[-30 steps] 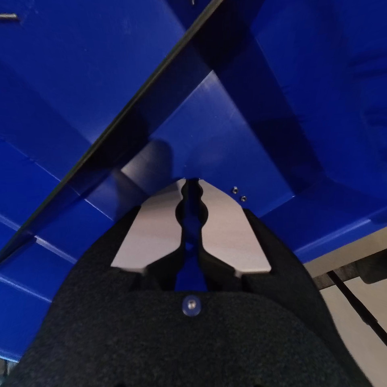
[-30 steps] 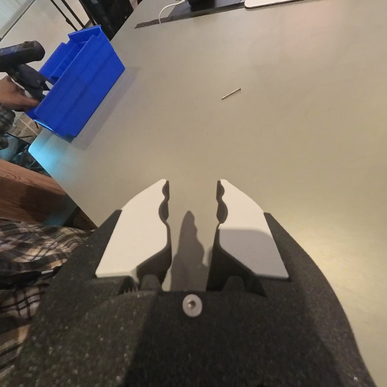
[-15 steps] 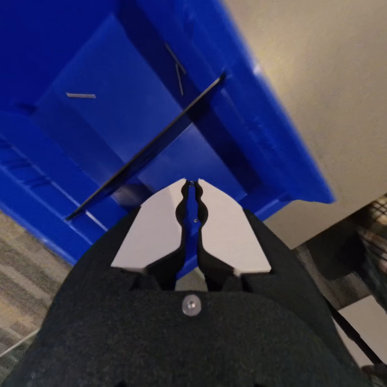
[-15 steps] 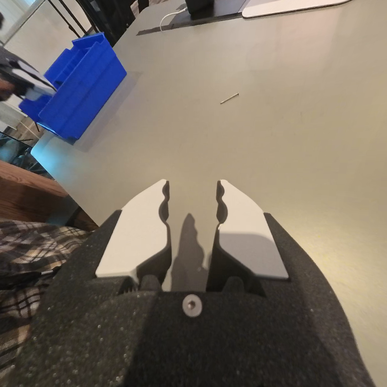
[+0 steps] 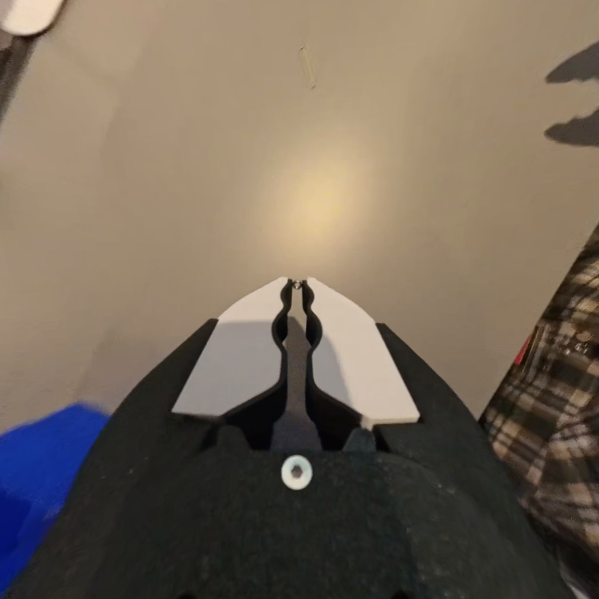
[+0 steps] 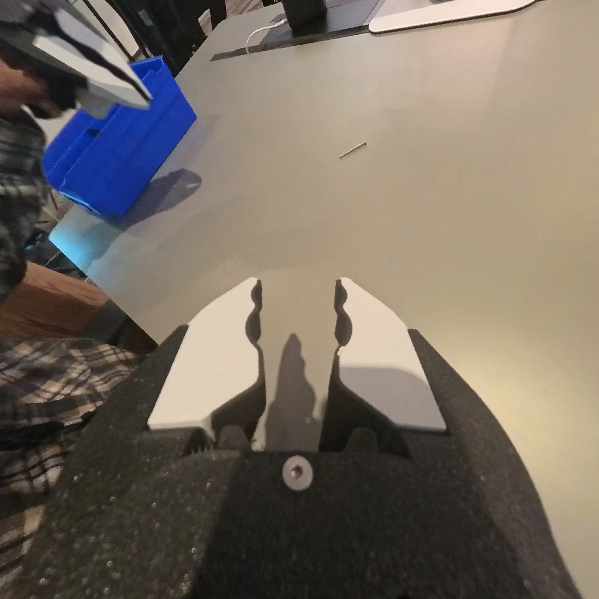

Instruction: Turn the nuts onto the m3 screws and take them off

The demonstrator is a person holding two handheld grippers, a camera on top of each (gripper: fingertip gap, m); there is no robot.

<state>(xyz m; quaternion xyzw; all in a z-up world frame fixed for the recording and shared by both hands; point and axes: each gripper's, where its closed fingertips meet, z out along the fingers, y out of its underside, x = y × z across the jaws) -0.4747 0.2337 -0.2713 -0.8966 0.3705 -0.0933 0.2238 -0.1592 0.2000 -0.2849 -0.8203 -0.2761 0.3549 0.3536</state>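
My left gripper (image 5: 296,280) is shut on a tiny metal nut (image 5: 296,285) pinched at its fingertips, held above the beige table. It also shows in the right wrist view (image 6: 142,97), above the blue bin (image 6: 129,162). A thin M3 screw (image 6: 352,149) lies alone on the table; in the left wrist view it appears blurred (image 5: 307,66) far ahead. My right gripper (image 6: 297,282) is open and empty, low over the table near its front edge.
The blue bin stands at the table's left corner, and shows in the left wrist view (image 5: 42,486). A dark stand with a white cable (image 6: 269,29) and a flat pale pad (image 6: 453,13) sit at the back. A plaid sleeve (image 5: 557,389) is at the right. There is about 30 cm between the tips of the two grippers.
My left gripper has lifted out of the blue bin with the nut and swung right over the open table. The right gripper has stayed open and nearly still.
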